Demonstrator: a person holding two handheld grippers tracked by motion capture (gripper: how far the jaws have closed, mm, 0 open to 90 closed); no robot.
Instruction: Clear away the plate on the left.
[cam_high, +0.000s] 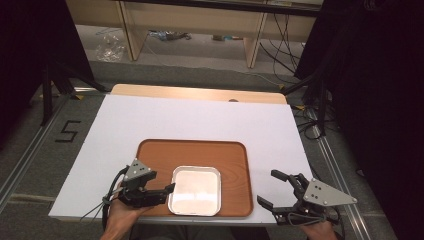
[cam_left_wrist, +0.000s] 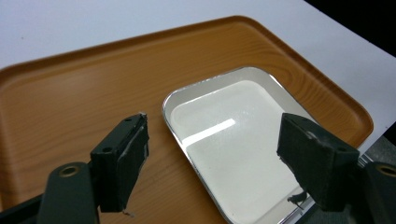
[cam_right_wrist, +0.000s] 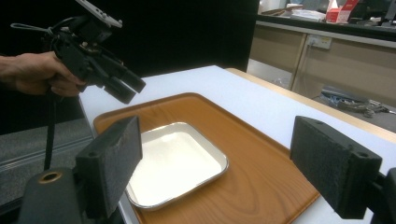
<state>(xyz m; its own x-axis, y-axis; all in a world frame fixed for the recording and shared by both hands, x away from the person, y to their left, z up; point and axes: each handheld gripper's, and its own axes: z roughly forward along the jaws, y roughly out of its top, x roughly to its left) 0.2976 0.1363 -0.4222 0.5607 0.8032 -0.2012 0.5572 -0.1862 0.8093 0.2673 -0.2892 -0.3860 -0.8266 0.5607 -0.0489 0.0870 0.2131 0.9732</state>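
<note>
Resting on the wooden tray (cam_high: 150, 150) at its 6 o'clock edge, the metal dish (cam_high: 195, 190) looks placed; left gripper (cam_high: 167, 189) hangs at its 9 o'clock, jaws spread, empty. Right gripper (cam_high: 270, 192) waits spread off-tray, so little seems left.

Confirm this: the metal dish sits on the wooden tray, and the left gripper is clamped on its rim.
Not clamped. The left gripper has open jaws held above the metal dish, touching nothing, as the left gripper view shows. The dish does sit on the wooden tray.

Overhead light, glare streak on metal tray (cam_left_wrist: 233, 154); dark surroundings, soft focus.
</note>
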